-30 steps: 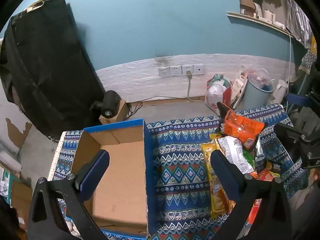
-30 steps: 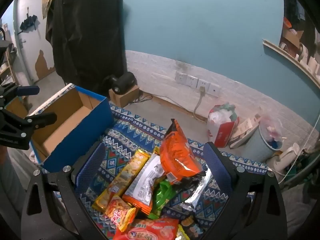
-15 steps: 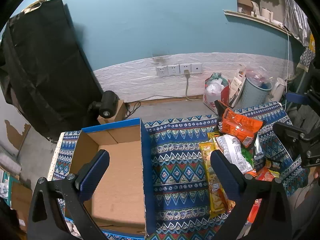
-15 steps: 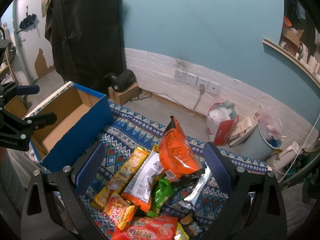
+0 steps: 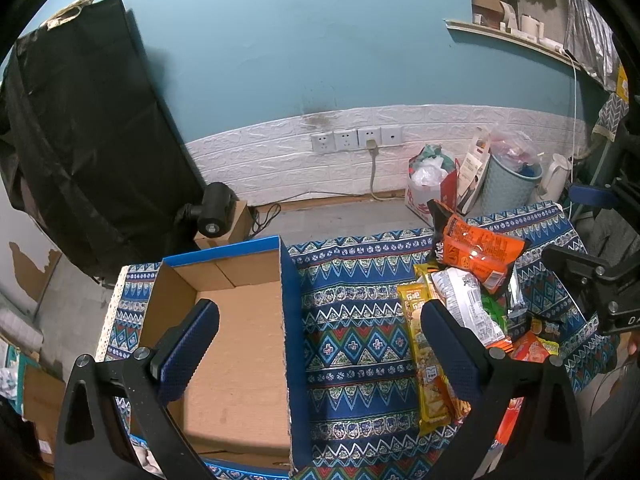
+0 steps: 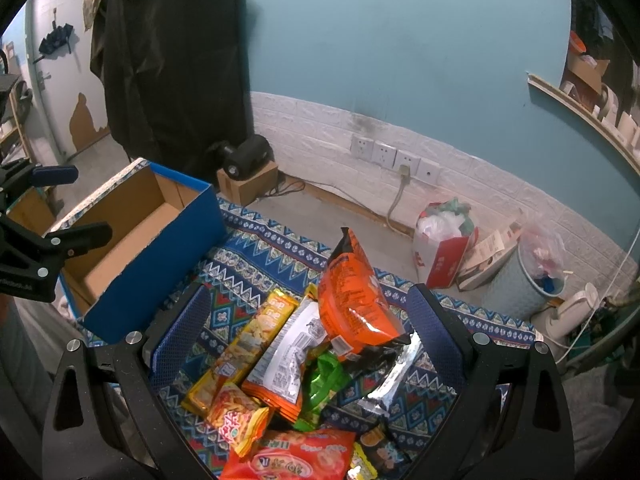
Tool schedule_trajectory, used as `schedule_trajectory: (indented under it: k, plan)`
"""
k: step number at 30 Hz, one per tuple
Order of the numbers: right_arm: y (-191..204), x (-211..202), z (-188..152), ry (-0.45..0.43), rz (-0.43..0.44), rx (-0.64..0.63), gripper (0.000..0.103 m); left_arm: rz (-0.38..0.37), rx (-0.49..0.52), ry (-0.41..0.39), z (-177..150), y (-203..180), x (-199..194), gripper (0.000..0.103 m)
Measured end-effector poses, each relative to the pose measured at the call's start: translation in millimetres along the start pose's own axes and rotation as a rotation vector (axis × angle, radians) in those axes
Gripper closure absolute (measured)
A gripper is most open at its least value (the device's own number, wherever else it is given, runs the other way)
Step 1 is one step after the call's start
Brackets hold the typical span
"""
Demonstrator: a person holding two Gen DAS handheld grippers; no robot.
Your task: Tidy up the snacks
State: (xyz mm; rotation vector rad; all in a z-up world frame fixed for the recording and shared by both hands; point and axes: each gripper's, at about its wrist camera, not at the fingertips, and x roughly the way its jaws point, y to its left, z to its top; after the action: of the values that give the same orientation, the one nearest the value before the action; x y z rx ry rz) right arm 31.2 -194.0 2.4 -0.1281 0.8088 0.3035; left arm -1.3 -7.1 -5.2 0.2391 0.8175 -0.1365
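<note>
- Snack pile [image 6: 312, 360] lies on the patterned cloth [image 5: 352, 344], right of the blue box [image 5: 236, 340].
- Yellow pack [image 6: 244, 348] lies flat, its long axis running toward the wall.
- Orange bag [image 6: 352, 300] stands tilted atop the pile.
- Printing is unreadable.
- Left gripper [image 5: 320, 344]: jaws wide apart, empty.
- Right gripper [image 6: 308, 336]: jaws wide apart, empty, above the pile.

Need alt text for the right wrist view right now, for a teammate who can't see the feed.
The open right gripper hovers, holding nothing, over a heap of snack packets, topped by an orange foil bag, on a blue patterned cloth. An empty blue cardboard box sits to the left, with the open left gripper above it.
</note>
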Motion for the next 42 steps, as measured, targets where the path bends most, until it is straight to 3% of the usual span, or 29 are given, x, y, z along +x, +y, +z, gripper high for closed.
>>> schedule_trajectory:
  k: [42]
  plan:
    - [2.7,1.5,-1.8,0.011,0.001,-0.007,0.007,-0.002,0.019,0.003,-5.3,-2.5,-0.7,0.001]
